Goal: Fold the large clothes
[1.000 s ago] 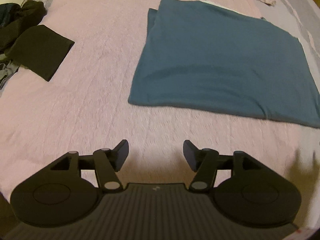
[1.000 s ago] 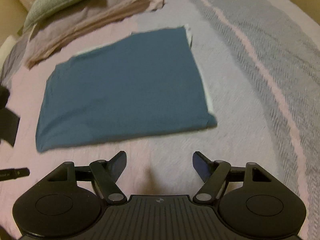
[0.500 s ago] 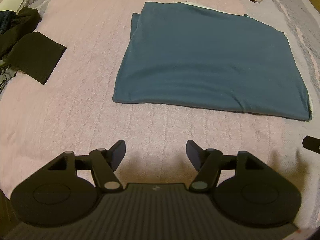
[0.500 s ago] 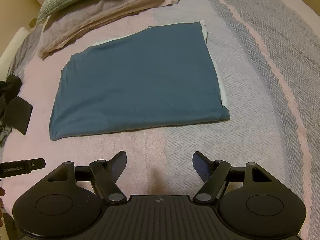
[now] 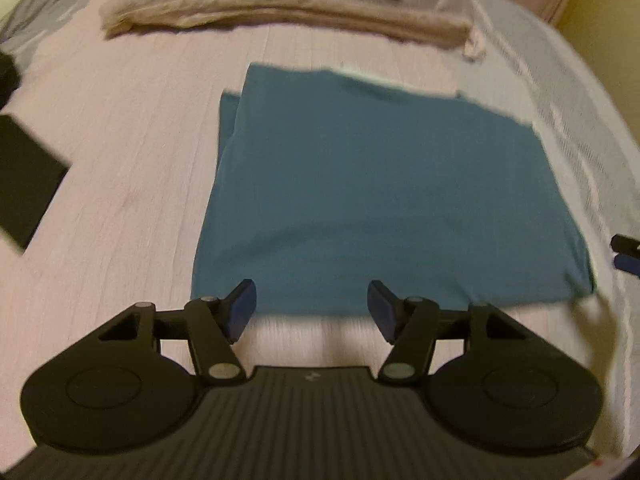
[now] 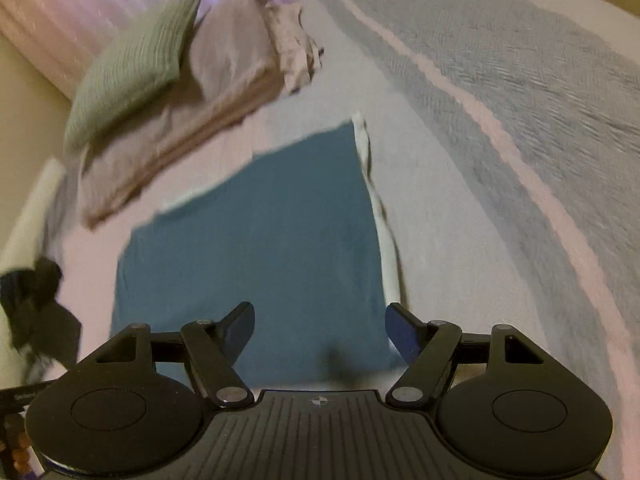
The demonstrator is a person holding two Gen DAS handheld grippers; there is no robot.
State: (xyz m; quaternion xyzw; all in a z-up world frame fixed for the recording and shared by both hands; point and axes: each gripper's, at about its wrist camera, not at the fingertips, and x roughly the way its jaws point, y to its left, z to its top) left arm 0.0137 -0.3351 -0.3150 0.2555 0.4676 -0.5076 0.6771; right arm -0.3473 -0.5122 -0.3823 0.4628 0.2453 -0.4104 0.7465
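Both of your grippers hang released over the near hem of the folded teal garment, which fills mid-frame on the bedspread: left gripper at centre-left, right gripper by its lower-right corner, long axis across.

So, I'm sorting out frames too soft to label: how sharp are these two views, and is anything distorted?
Left wrist view: folded teal cloth and beige folded blanket are motion-smeared; left gripper stays crisp. Right wrist view: blur is heavier, streaking the sage-green pillow; right gripper is sharp. Fisheye bends the bed edges in both.
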